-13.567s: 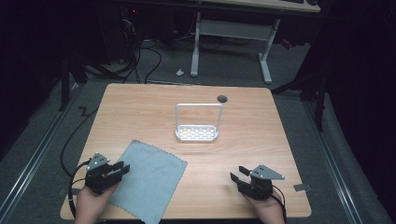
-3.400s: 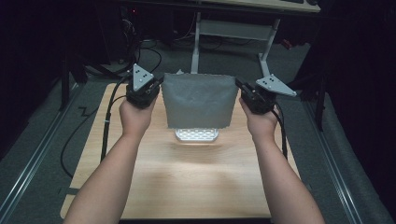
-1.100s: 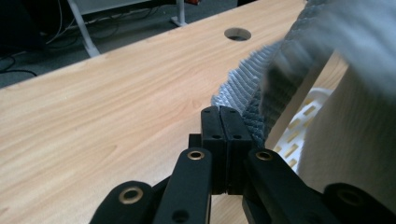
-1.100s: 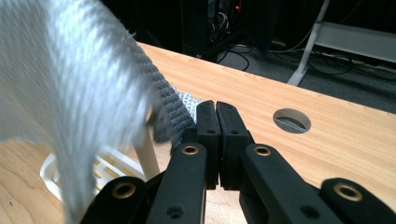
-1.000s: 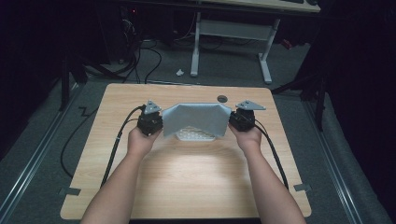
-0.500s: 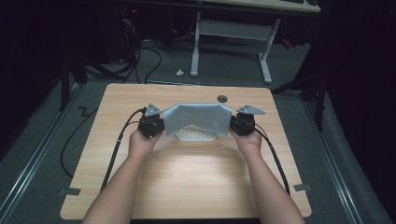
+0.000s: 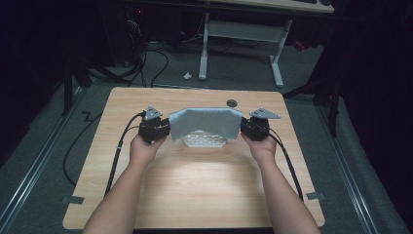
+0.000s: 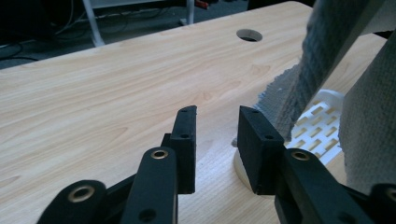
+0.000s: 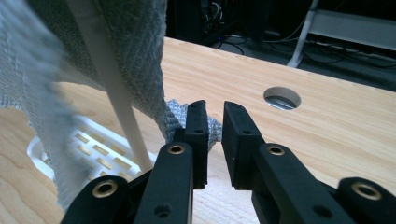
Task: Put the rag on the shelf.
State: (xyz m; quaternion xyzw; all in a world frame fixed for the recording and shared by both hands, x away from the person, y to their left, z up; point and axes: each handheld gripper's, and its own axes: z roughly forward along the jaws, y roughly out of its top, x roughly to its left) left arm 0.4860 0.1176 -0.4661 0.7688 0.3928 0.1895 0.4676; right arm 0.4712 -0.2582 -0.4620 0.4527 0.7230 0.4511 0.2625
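1. Left gripper: jaws parted, nothing between them; grey cloth hangs just beside its right jaw.
2. Right gripper: jaws slightly parted, released; a cloth corner lies just behind the left jaw.
3. Cloth: draped over the white rack, near the table's far edge.
4. Gripper views show the rack's slotted base and upright bar; high view shows both hands flanking the cloth.

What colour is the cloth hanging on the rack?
Grey, with a woven diagonal texture. The cloth shows best in the right gripper view, draped over the white rack.
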